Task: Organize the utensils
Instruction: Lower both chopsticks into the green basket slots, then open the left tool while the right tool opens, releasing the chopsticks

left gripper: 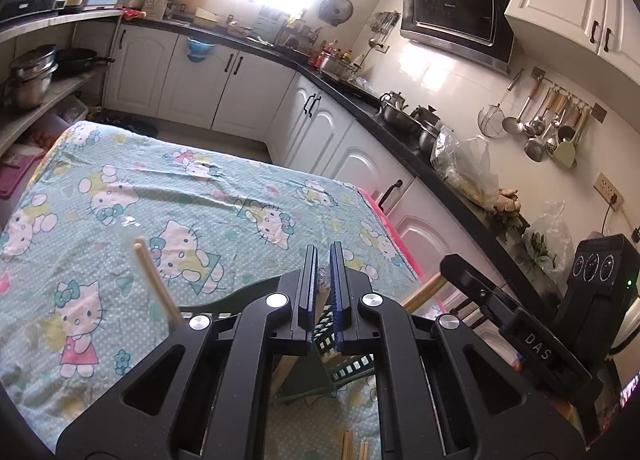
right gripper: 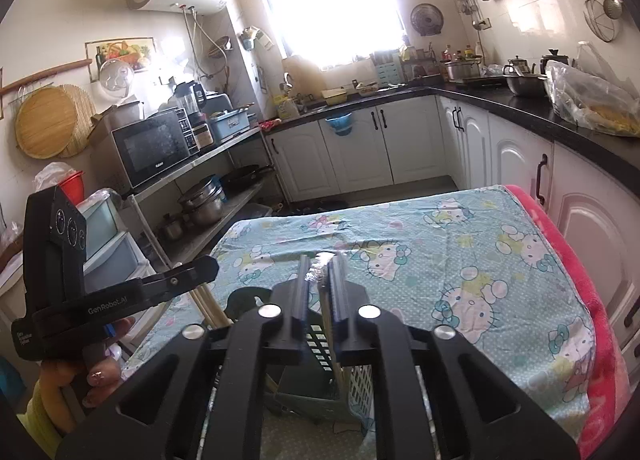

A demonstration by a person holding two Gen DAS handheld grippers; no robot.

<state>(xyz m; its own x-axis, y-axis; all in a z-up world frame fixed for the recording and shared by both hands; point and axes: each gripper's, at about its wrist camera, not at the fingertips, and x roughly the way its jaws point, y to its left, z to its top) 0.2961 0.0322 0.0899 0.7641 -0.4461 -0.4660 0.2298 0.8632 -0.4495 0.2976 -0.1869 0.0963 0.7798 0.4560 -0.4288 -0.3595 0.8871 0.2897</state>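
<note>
Green slotted utensil holder (left gripper: 320, 376) sits on the table just under both grippers, partly hidden by their frames; same holder in the right wrist view (right gripper: 316, 344), with a white lattice basket (right gripper: 362, 388) touching its right side. Wooden chopsticks (left gripper: 158, 280) stick up tilted out of the holder's left part; another pair (left gripper: 424, 292) leans out to the right, and two more tips (left gripper: 354, 446) show low down between the gripper arms. Left gripper (left gripper: 323, 260): fingers nearly together, narrow gap, pinching a small crinkly clear-plastic-wrapped item (left gripper: 322, 280); cannot tell what is inside. Right gripper (right gripper: 319, 268): fingers also nearly closed on a shiny clear-wrapped item (right gripper: 318, 270), with a thin pale stick (right gripper: 330, 336) running down from it toward the holder, likely wrapped chopsticks. The right gripper body shows at right edge of the left view, the left gripper body with the person's hand (right gripper: 100, 376) at left of the right view. Table carries a teal Hello Kitty cloth (left gripper: 200, 200) over a pink blanket (right gripper: 592, 280). Around it: white cabinets (left gripper: 248, 88), black countertop (right gripper: 520, 106), microwave (right gripper: 154, 146), range hood (left gripper: 456, 12), hanging ladles (left gripper: 548, 124).
</note>
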